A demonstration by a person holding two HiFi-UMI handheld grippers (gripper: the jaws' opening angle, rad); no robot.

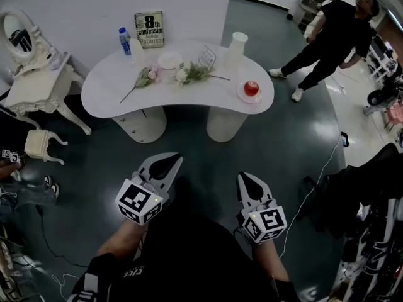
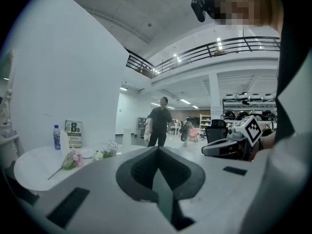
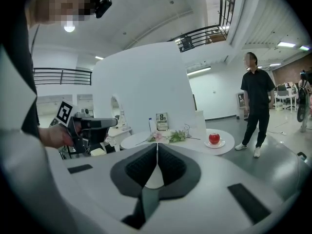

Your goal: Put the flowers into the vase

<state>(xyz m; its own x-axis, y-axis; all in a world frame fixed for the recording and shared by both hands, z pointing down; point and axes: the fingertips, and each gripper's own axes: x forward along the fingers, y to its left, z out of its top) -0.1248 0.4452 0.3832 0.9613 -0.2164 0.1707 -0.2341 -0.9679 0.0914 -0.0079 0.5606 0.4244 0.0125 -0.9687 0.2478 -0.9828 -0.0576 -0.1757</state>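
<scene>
White table out of reach, both grippers empty.
Head view: the flowers lie across the table's middle and the vase stands upright near its back edge, to their right; the left gripper and right gripper hang over the floor, well short of it. Left gripper view: jaws pressed together, nothing between. Right gripper view: the same. On the approach, part one gripper's jaws early, come in low along a stem and pinch it mid-length.

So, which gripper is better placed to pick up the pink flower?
Left, probably. The pink flower lies on the table's left half, ahead of the left gripper; the right gripper faces the vase side.
</scene>
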